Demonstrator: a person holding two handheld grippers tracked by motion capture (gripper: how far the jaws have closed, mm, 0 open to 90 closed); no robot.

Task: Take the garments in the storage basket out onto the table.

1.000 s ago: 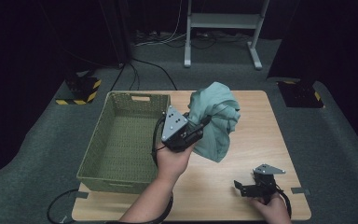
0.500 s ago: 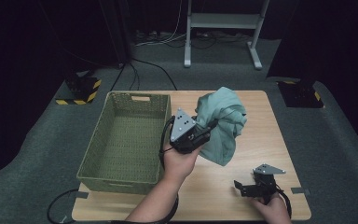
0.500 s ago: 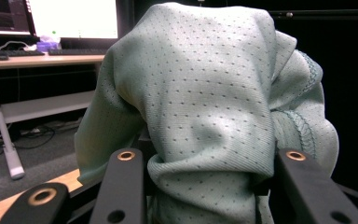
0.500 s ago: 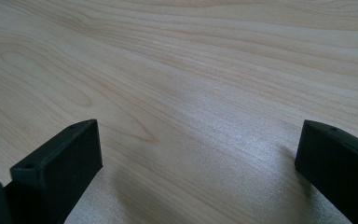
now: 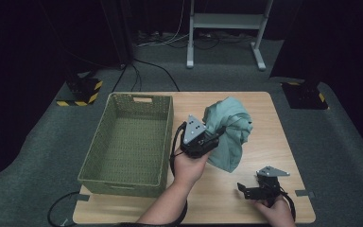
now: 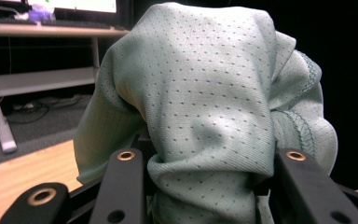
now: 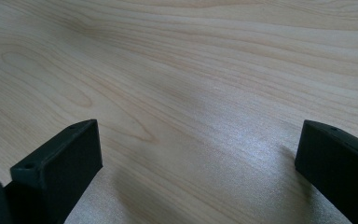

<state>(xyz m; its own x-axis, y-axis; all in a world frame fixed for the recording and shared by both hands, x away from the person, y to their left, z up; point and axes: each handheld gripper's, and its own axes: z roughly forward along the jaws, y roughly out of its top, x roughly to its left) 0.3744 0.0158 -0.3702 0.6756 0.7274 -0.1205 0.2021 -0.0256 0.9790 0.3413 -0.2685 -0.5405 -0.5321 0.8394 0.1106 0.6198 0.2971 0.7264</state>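
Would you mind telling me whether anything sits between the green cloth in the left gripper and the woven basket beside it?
Nothing visible does. The left gripper is shut on the green cloth, held above the table just right of the basket. The stretch to the basket's near wall is free, and its inside looks bare.

My left tool (image 5: 213, 137) is matte black, with a grey three-cornered plate on top dotted with dark screws and a black cable looping beneath. My right tool (image 5: 242, 190) matches it. Brass-ringed holes stud the left jaws.
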